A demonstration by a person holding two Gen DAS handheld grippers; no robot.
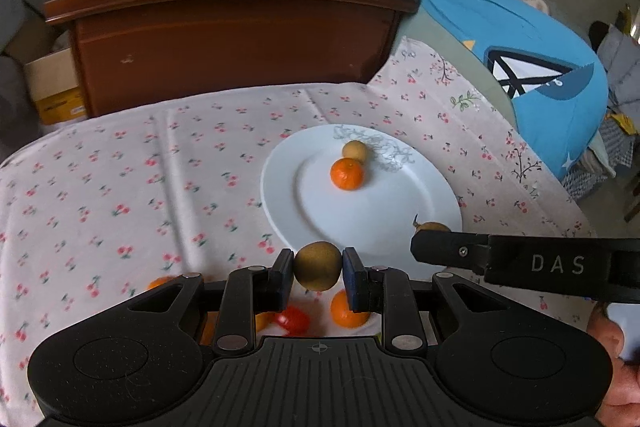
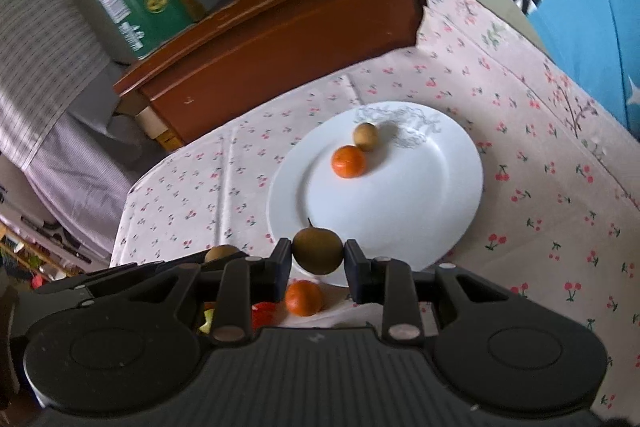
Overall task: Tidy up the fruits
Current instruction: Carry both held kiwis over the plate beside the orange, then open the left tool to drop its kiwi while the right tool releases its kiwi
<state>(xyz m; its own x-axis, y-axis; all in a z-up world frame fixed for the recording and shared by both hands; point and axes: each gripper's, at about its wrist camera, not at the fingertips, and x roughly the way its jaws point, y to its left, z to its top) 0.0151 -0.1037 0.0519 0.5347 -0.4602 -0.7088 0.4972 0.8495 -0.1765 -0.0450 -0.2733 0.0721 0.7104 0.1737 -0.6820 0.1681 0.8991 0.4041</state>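
While each gripper carried fruit toward the white plate at frame centre, the left gripper clenched a brown round fruit and the right gripper clamped a stemmed brown fruit. A tangerine and a tan fruit already lay touching on the plate's upper part. The carry step seemed underway; next, each fruit likely needed lowering onto bare plate before release.

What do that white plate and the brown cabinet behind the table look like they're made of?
The white plate looks like glazed ceramic or porcelain: smooth, softly shiny, with a fine grey line pattern near its far rim. The brown cabinet looks like varnished wood, or a wood veneer: reddish-brown, glossy, with pale chips and scuffs on its front and top edge.
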